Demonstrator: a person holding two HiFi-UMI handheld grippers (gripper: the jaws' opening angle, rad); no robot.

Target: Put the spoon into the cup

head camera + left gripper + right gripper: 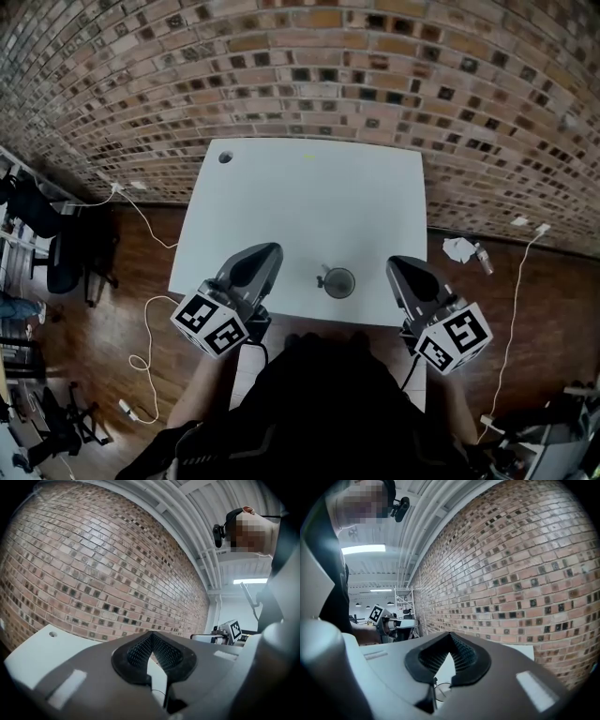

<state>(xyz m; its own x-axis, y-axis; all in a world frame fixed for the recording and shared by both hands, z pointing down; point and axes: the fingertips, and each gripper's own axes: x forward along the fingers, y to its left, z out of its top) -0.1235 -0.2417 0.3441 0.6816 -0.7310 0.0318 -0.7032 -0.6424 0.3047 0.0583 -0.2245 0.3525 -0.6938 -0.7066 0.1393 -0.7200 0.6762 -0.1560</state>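
A small dark cup point(339, 283) stands near the front edge of the white table point(309, 197), between my two grippers. A thin spoon handle point(323, 278) seems to stick out at its left rim; the bowl is hidden. My left gripper point(272, 250) is left of the cup, shut and empty, apart from it. My right gripper point(394, 263) is right of the cup, also shut and empty. In the left gripper view the left gripper point(151, 634) has its jaws meeting tip to tip. Under the right gripper point(451, 634), the cup's rim point(443, 689) and handle point(434, 681) peek through.
A brick wall point(375, 66) runs behind the table. A cable hole point(225, 157) sits in the table's far left corner. White cables point(150, 309) lie on the wooden floor at both sides. Crumpled paper point(458, 248) lies right of the table, chairs point(56, 244) at the left.
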